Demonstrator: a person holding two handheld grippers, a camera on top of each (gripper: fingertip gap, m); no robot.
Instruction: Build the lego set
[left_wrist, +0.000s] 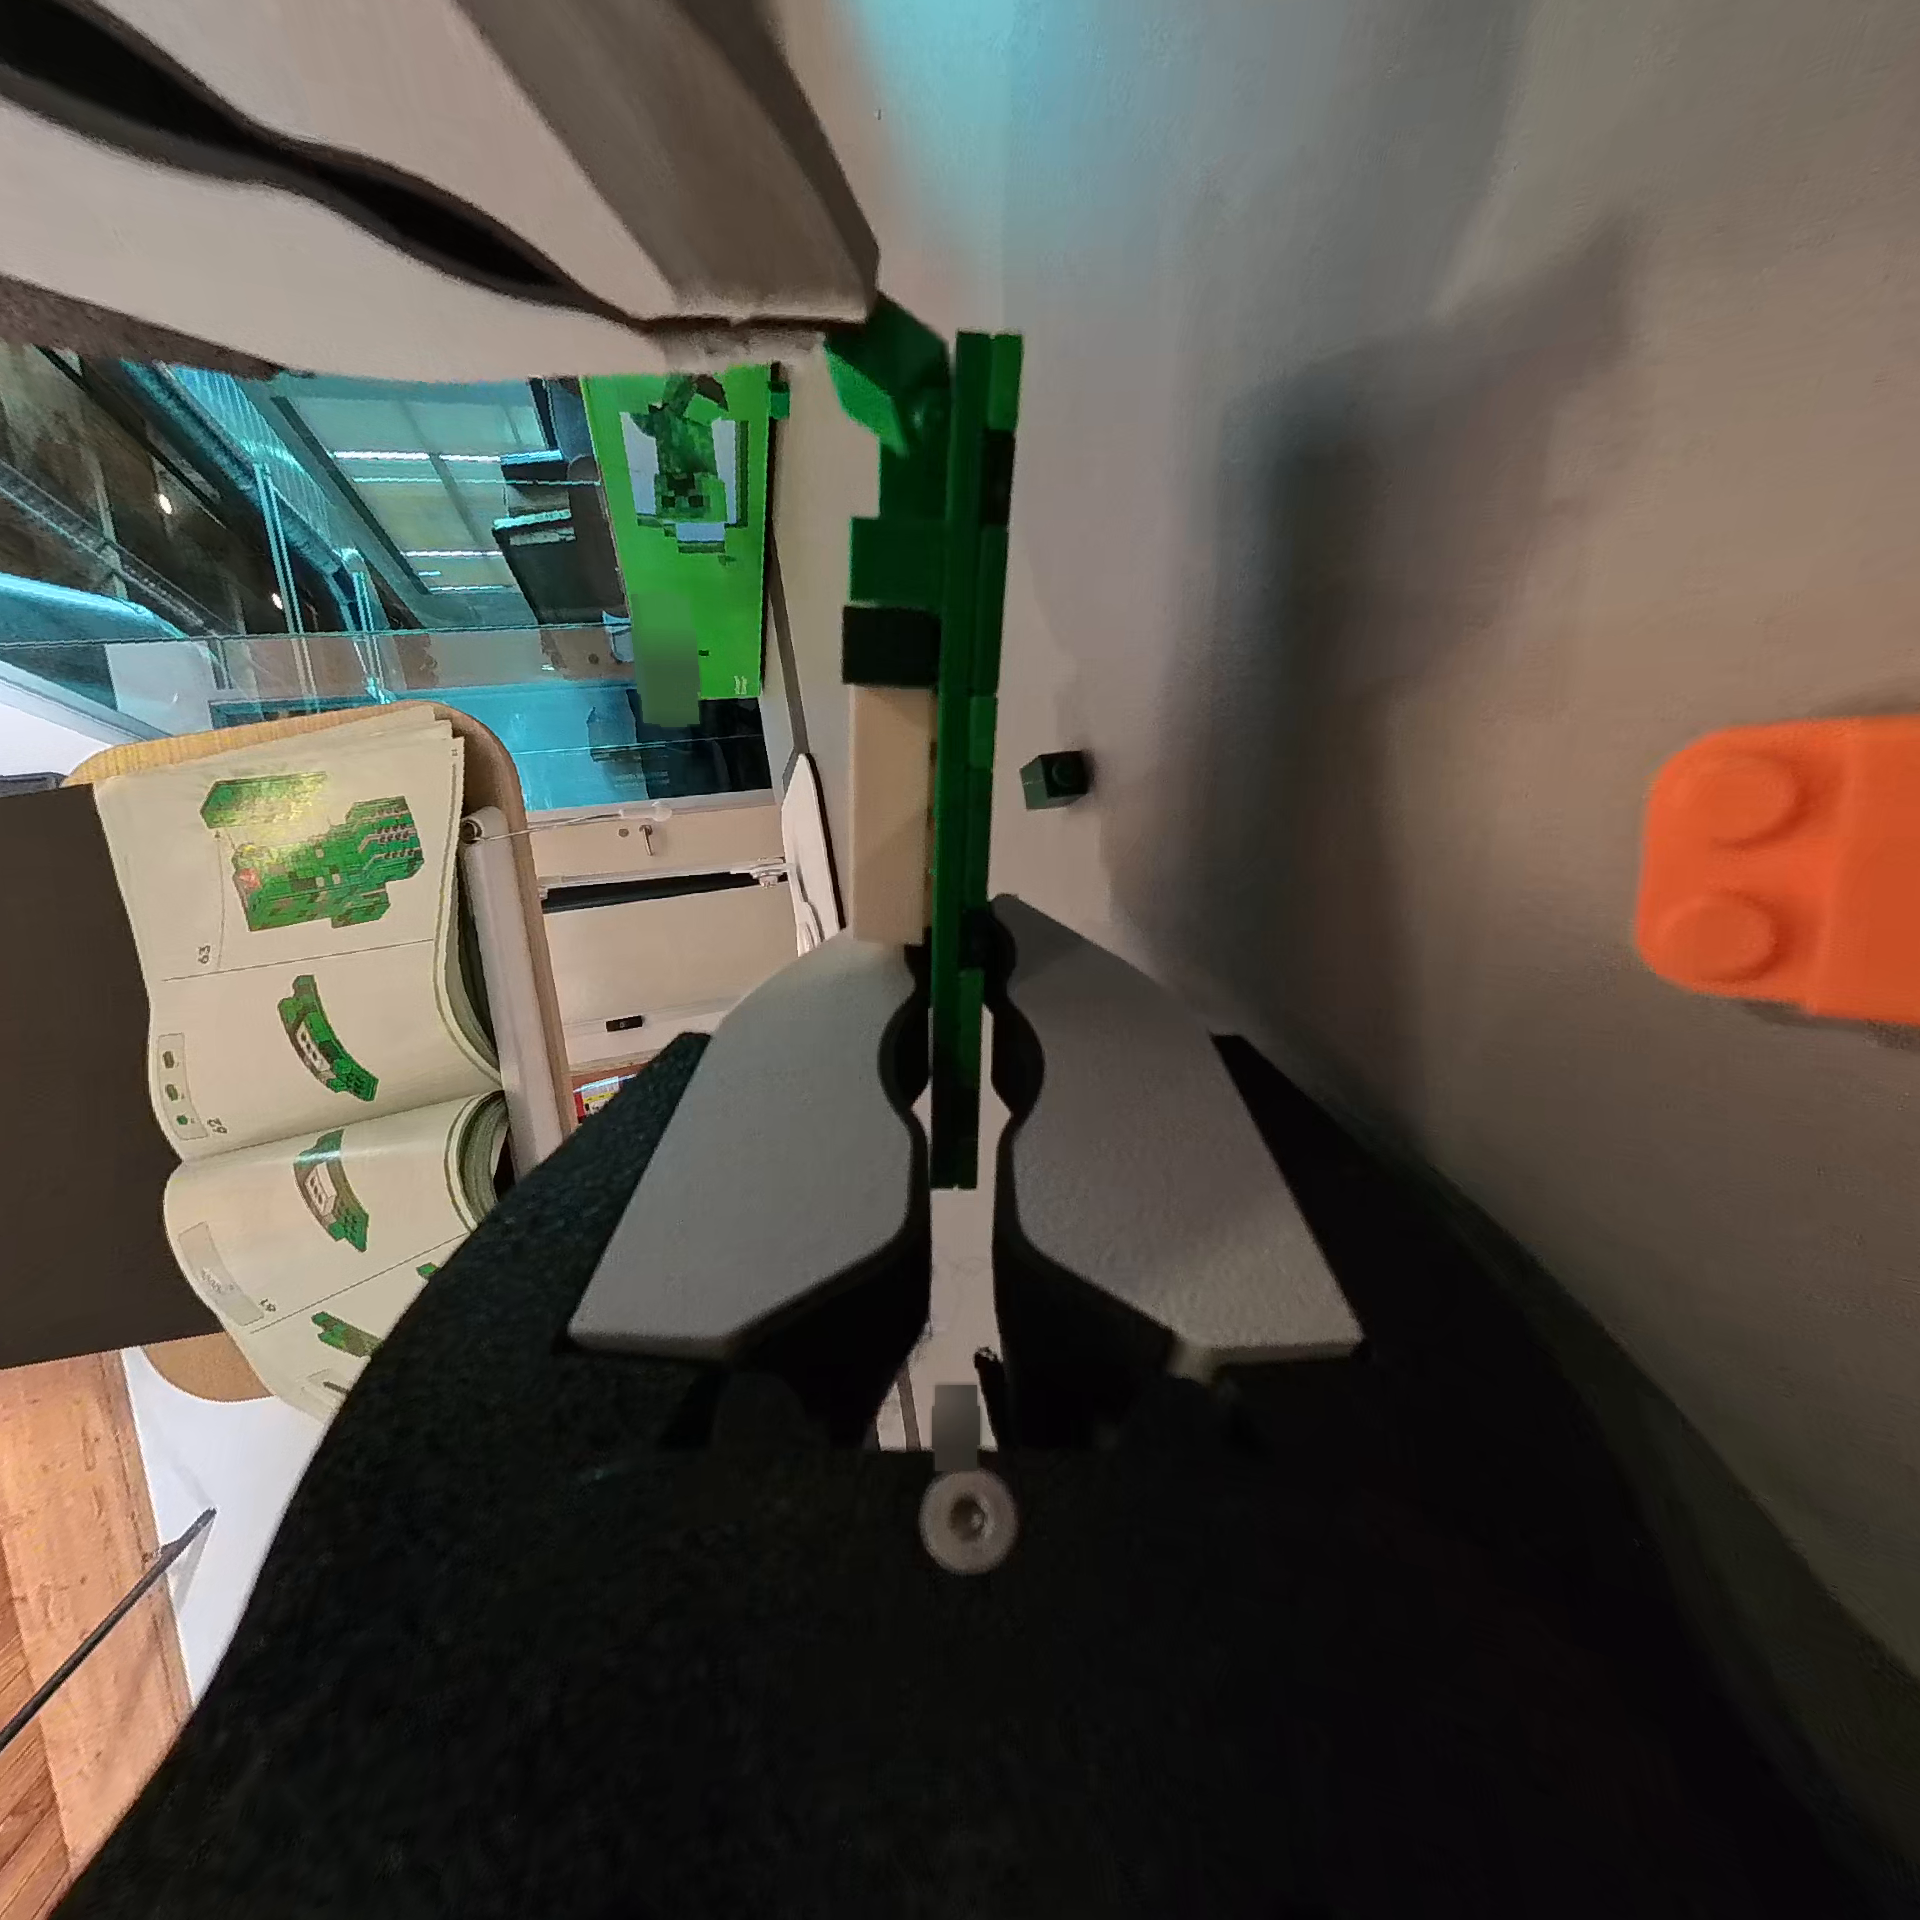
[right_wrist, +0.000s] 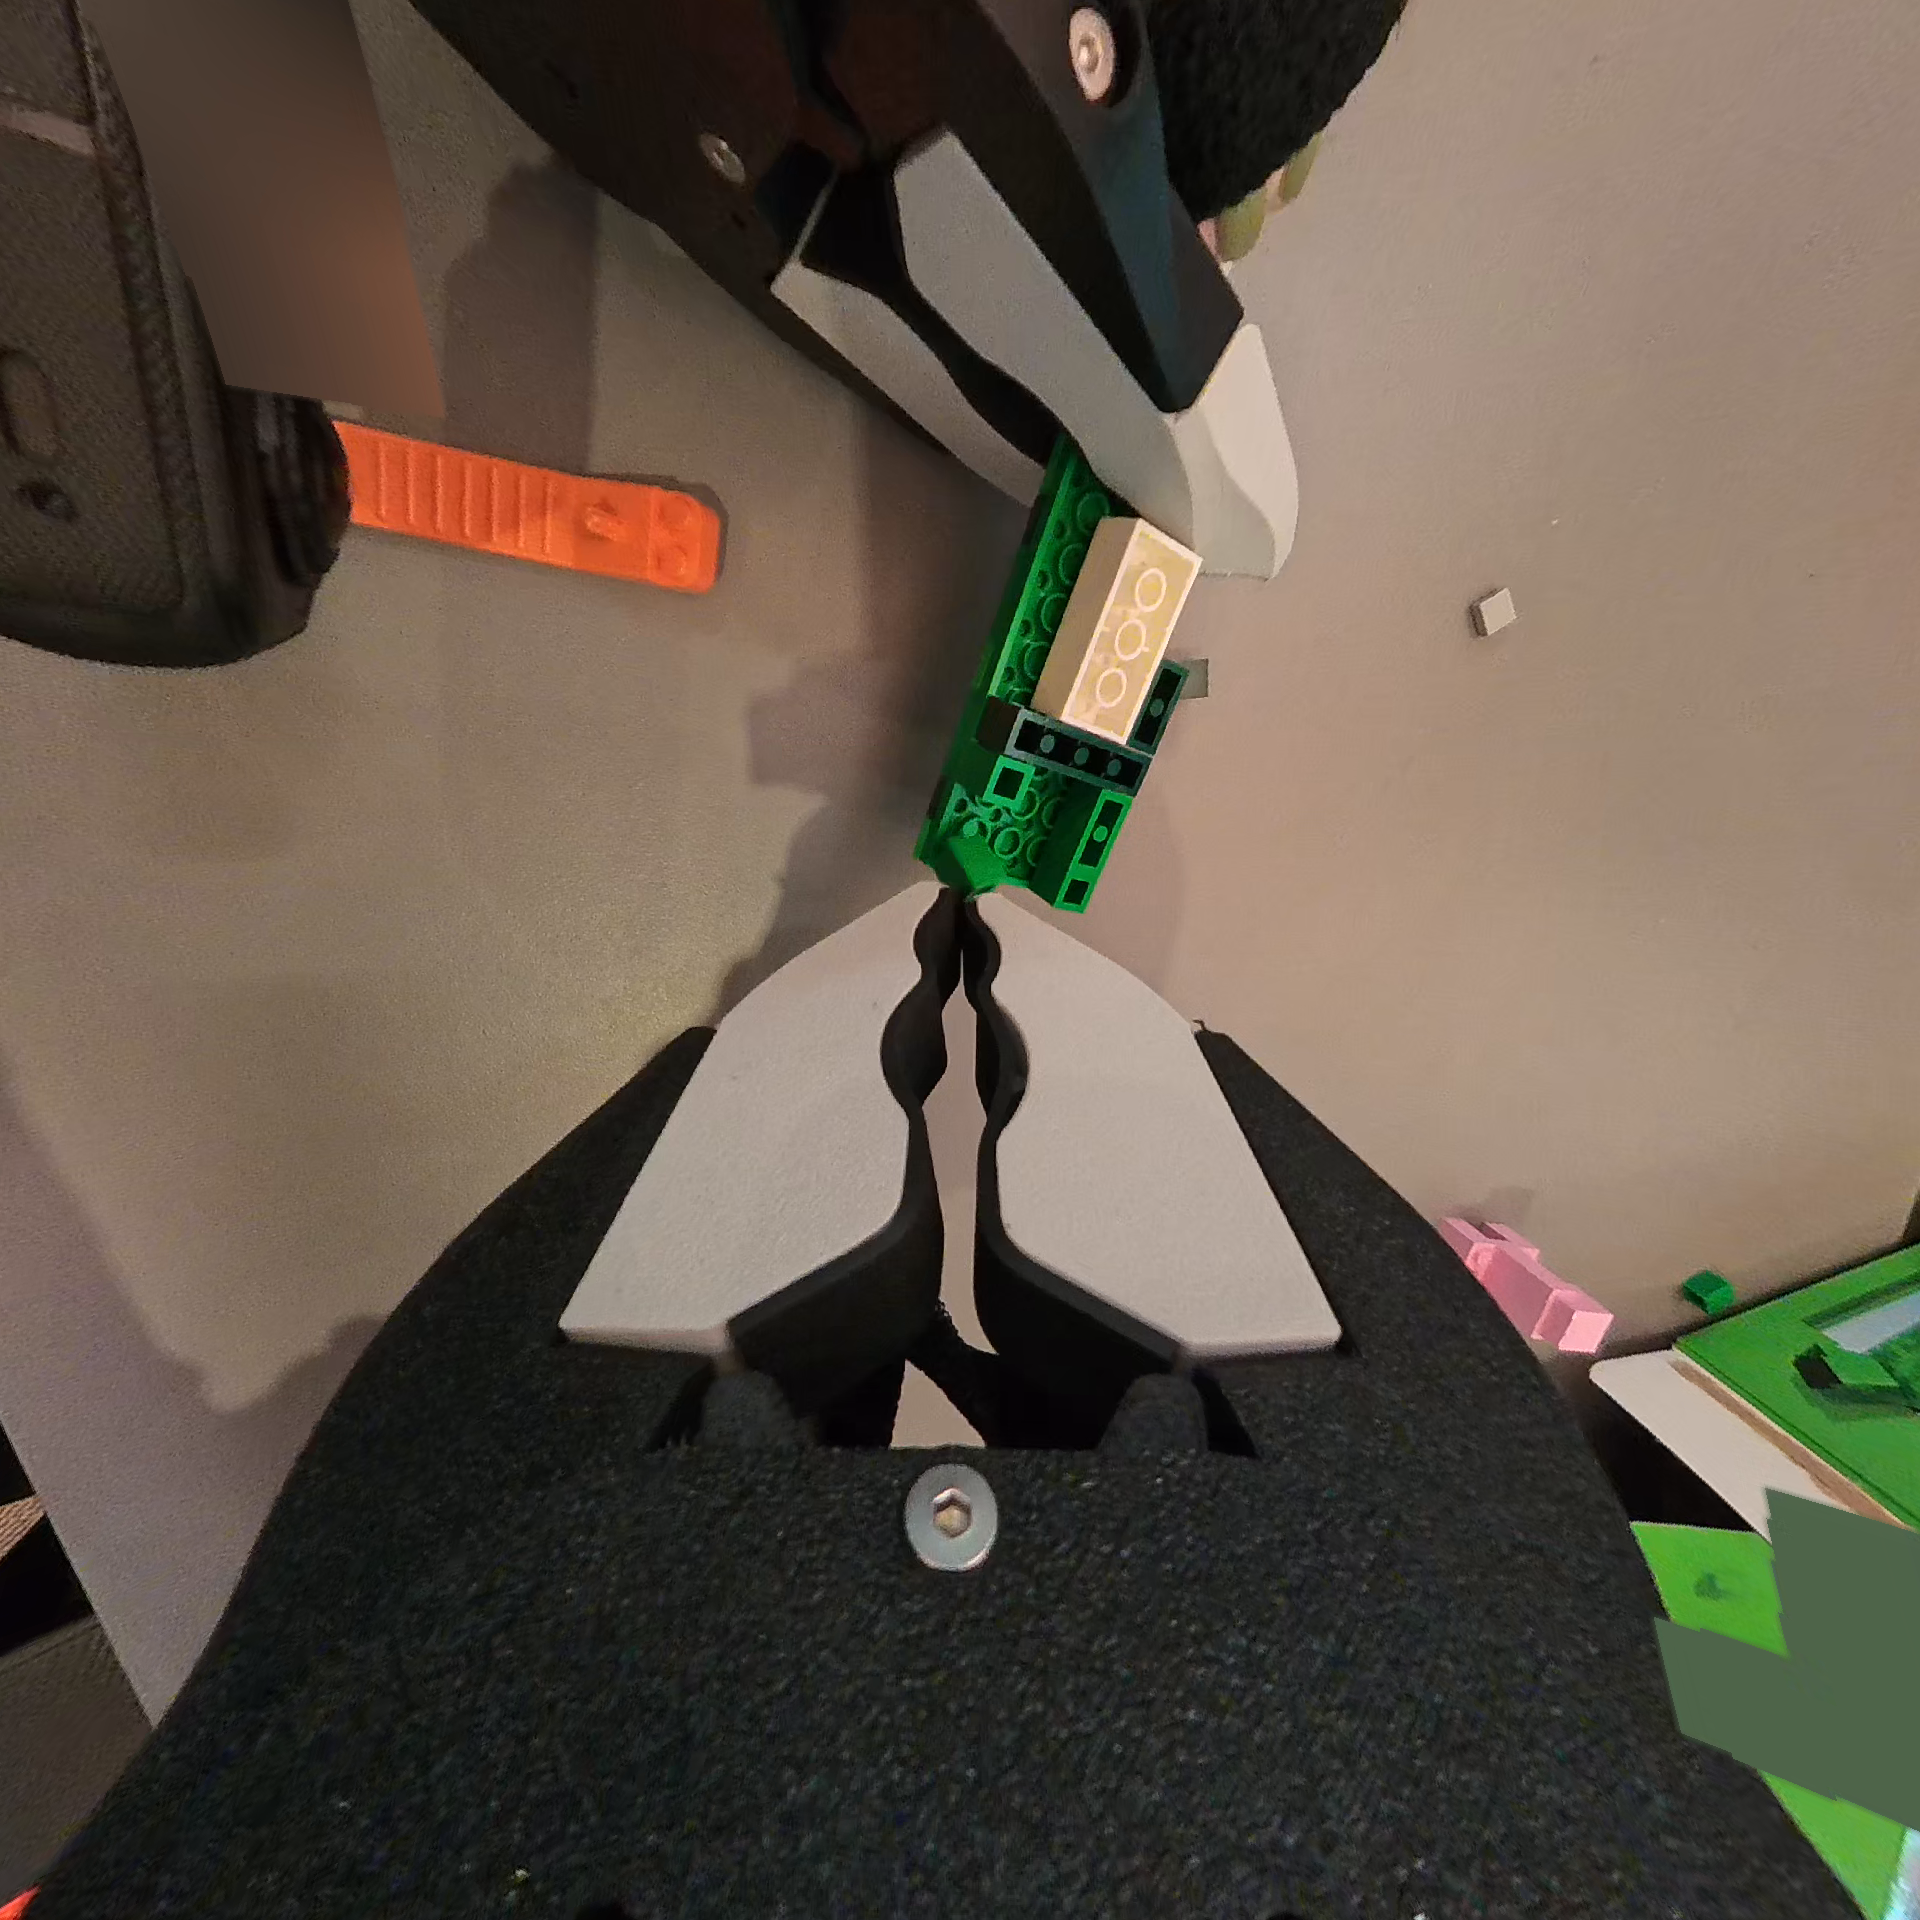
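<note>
Green lego assembly (right_wrist: 1049, 727) is held just ahead of the right tool (right_wrist: 958, 906), above the desk (right_wrist: 416, 883); it is judged light, stiff, apt to pop apart, best gripped by plate edges. Left tool (left_wrist: 961, 940) is clamped on its plate edge. Right tool is nearly closed, tips pinching a bottom corner.

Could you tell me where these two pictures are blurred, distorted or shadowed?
Left wrist view: the orange brick separator at the right edge is soft and stretched, the green plate assembly fairly sharp, and a shadow lies beside it. Right wrist view: sharp centre, soft corners, shadows around the fingers.
</note>
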